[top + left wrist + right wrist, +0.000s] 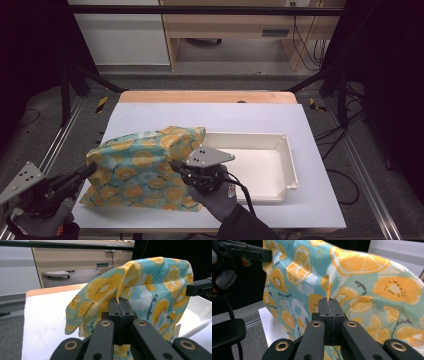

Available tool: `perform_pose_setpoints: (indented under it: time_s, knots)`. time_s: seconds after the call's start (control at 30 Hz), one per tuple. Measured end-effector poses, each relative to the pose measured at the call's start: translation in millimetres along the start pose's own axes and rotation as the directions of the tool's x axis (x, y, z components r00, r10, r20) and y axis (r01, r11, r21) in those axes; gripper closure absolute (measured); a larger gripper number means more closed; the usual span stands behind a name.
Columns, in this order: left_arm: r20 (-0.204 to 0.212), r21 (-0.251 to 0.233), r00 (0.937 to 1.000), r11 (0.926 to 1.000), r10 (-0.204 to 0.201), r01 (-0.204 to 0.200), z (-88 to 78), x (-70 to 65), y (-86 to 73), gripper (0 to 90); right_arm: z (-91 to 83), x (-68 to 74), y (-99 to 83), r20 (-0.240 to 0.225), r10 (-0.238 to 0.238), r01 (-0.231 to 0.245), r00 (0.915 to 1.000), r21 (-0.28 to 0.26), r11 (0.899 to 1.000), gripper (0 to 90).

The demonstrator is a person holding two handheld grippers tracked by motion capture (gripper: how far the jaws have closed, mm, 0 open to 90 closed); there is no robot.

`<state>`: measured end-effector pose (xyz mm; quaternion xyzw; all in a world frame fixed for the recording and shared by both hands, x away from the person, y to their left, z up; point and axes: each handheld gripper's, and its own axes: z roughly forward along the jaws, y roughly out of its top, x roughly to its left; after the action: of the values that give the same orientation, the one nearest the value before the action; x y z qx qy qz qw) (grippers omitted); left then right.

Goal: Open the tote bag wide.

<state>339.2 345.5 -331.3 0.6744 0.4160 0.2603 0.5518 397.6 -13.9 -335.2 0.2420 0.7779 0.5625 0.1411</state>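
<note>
Cloth (145, 167) with the lemon-and-kiwi print is held up off the counter (210, 117), stretched between the two sets of fingers, lower hem resting on the surface below them and its far corner draped over the near-left rim of the white tray (292, 165). Handling guess: light, thin, fully limp, no stiffness at all, so it sags and folds wherever it isn't held; not fragile, a bit slippery in a narrow pinch. Best hold is at the edge or a corner, with a small fold of fabric well between the pads, which is about where both grips sit now. Left gripper (120, 305): fingers clenched tight, a pinched ridge of cloth rising right out of the tips, rest of the sheet hanging beyond and to either side. Right gripper (329, 305): same picture, fingers pressed together on a thin peak of fabric, cloth spreading away behind the tips. In the high view the left gripper (89, 170) bites the left edge and the right gripper (176, 166) bites the right side, just short of the tray. No gap visible between either pair.
</note>
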Motion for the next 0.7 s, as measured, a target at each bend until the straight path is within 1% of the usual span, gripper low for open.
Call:
perform_pose_setpoints:
  time_s: [0.17,0.3,0.43,0.53,0.7]
  knots:
    - [0.006,-0.006,1.0,1.0,0.004,-0.004,-3.9,-2.5,-2.6,89.9,-4.9,2.3,-1.1,-0.019,-0.002,0.002,0.9998,-0.003,1.0,90.0]
    - [0.016,-0.006,0.9999,1.0,0.001,-0.001,-7.9,-3.6,-6.9,89.9,-3.9,3.0,-8.5,-0.049,0.015,-0.014,0.9987,0.016,1.0,90.0]
    - [0.013,0.003,0.9999,1.0,0.001,-0.001,-9.0,-3.8,-13.9,89.9,2.4,3.1,-17.6,-0.063,0.026,-0.023,0.9976,0.047,0.999,90.0]
    - [0.019,0.012,0.9998,0.9999,-0.009,0.009,-8.0,-2.0,-18.1,89.9,9.9,3.9,-23.6,-0.072,0.028,-0.023,0.997,0.078,0.997,90.0]
    - [0.027,0.035,0.9995,0.9993,-0.012,0.011,-3.0,-2.2,-23.3,89.9,22.2,2.7,-33.9,-0.068,0.038,-0.03,0.9969,0.121,0.992,90.0]
